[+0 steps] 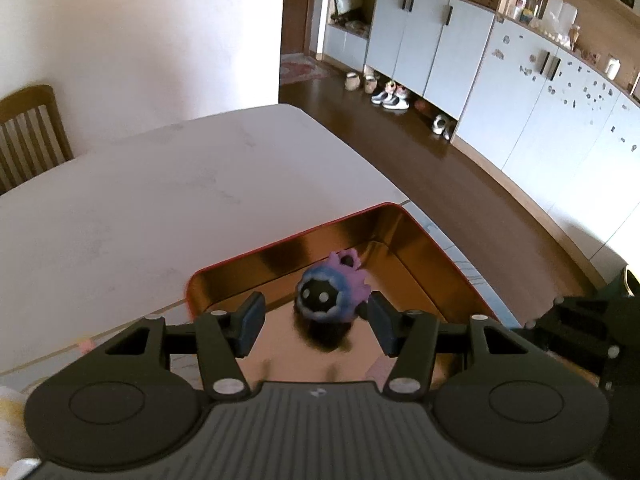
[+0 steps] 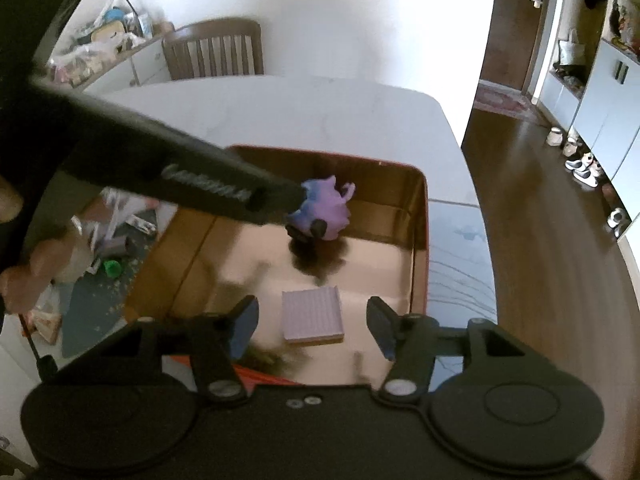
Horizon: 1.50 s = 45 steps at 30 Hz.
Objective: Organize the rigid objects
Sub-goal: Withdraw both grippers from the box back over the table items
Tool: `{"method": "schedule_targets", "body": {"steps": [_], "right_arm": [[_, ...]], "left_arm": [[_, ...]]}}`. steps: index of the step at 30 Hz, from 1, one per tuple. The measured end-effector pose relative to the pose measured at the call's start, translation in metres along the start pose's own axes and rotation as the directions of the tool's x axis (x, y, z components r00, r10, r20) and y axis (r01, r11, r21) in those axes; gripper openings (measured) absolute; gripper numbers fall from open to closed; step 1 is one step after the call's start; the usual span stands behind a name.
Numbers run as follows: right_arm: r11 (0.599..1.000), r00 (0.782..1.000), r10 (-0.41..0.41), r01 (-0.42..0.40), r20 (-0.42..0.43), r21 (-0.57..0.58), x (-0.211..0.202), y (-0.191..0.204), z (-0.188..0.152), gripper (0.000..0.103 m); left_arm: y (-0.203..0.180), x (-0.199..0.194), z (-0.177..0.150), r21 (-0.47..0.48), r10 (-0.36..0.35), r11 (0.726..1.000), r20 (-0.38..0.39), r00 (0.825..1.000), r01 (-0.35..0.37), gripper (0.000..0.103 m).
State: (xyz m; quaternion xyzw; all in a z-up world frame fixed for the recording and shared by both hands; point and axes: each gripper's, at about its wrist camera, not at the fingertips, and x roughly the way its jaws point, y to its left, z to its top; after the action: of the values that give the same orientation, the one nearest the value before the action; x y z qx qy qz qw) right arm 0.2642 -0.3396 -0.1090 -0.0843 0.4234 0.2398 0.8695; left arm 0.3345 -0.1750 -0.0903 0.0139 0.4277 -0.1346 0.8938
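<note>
The right tongs (image 2: 312, 326) stand apart over the near end of the red tin (image 2: 420, 216), the purple pad (image 2: 313, 314) lying on its floor between them, seemingly untouched. Farther in, toward the tin's far corner, the left tongs (image 1: 316, 320) gape around the purple figurine (image 1: 330, 292), pads clear.

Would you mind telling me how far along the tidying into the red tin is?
Done: the purple-and-blue toy figure and the lilac ridged block sit inside the red metal tin with the gold lining. In hand: nothing; the left gripper and right gripper are both open. Left: clutter is visible beyond the tin's left side, too blurred to identify.
</note>
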Motion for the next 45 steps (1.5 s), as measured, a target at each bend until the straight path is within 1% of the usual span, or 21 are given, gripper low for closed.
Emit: {"method": "schedule_targets", "body": {"steps": [3, 5, 8, 9, 14, 16, 19, 25, 30, 33, 35, 37, 40, 42, 45], "right_arm": [[1.000, 1.000, 0.002, -0.002, 0.025, 0.024, -0.010, 0.002, -0.001, 0.062], [1.000, 0.999, -0.001, 0.000, 0.042, 0.029, -0.018, 0.007, 0.000, 0.063], [0.999, 0.998, -0.010, 0.007, 0.062, 0.042, -0.027, 0.014, 0.000, 0.065], [0.999, 0.998, -0.013, 0.009, 0.067, 0.048, -0.027, 0.016, 0.001, 0.069], [0.998, 0.995, -0.019, 0.013, 0.095, 0.063, -0.039, 0.032, -0.001, 0.071], [0.997, 0.994, -0.017, 0.008, 0.107, 0.081, -0.043, 0.037, -0.002, 0.075], [0.995, 0.992, -0.018, 0.006, 0.125, 0.097, -0.051, 0.046, -0.004, 0.078], [0.992, 0.988, -0.036, 0.017, 0.150, 0.127, -0.059, 0.068, -0.006, 0.084], [0.988, 0.987, -0.017, -0.009, 0.163, 0.157, -0.061, 0.088, -0.008, 0.089], [0.988, 0.985, -0.009, -0.018, 0.173, 0.151, -0.061, 0.102, -0.008, 0.093], [0.989, 0.983, -0.004, -0.023, 0.182, 0.146, -0.061, 0.112, -0.007, 0.096], [0.989, 0.983, 0.006, -0.033, 0.184, 0.142, -0.060, 0.122, -0.007, 0.098], [0.991, 0.983, 0.016, -0.041, 0.185, 0.129, -0.056, 0.137, -0.007, 0.100], [0.991, 0.983, 0.030, -0.053, 0.183, 0.122, -0.051, 0.149, -0.007, 0.100], [0.992, 0.984, 0.047, -0.066, 0.172, 0.106, -0.046, 0.163, -0.011, 0.102]], "left_arm": [[0.003, -0.017, -0.008, 0.005, 0.010, 1.000, 0.023, 1.000, -0.010, 0.056], [0.007, -0.029, -0.013, -0.003, 0.004, 1.000, 0.035, 0.999, -0.003, 0.056], [0.012, -0.048, -0.019, -0.009, -0.009, 1.000, 0.056, 0.998, 0.010, 0.063], [0.014, -0.055, -0.022, -0.009, -0.009, 1.000, 0.068, 0.998, 0.010, 0.063], [0.023, -0.083, -0.033, 0.006, -0.002, 1.000, 0.106, 0.994, 0.002, 0.064], [0.028, -0.094, -0.039, 0.007, -0.005, 1.000, 0.118, 0.993, 0.005, 0.064], [0.036, -0.110, -0.048, 0.006, -0.002, 1.000, 0.138, 0.990, 0.001, 0.067], [0.060, -0.138, -0.069, -0.040, 0.004, 0.999, 0.161, 0.987, 0.002, 0.068], [0.083, -0.156, -0.084, -0.067, 0.039, 0.997, 0.179, 0.983, -0.027, 0.068], [0.097, -0.165, -0.093, -0.076, 0.058, 0.996, 0.188, 0.981, -0.044, 0.069], [0.108, -0.171, -0.100, -0.088, 0.074, 0.994, 0.193, 0.978, -0.058, 0.072], [0.120, -0.177, -0.105, -0.113, 0.103, 0.990, 0.196, 0.975, -0.082, 0.073], [0.140, -0.184, -0.114, -0.149, 0.119, 0.985, 0.200, 0.973, -0.090, 0.073], [0.154, -0.187, -0.118, -0.168, 0.143, 0.980, 0.205, 0.968, -0.109, 0.078], [0.172, -0.191, -0.125, -0.195, 0.166, 0.973, 0.206, 0.964, -0.126, 0.081]]}}
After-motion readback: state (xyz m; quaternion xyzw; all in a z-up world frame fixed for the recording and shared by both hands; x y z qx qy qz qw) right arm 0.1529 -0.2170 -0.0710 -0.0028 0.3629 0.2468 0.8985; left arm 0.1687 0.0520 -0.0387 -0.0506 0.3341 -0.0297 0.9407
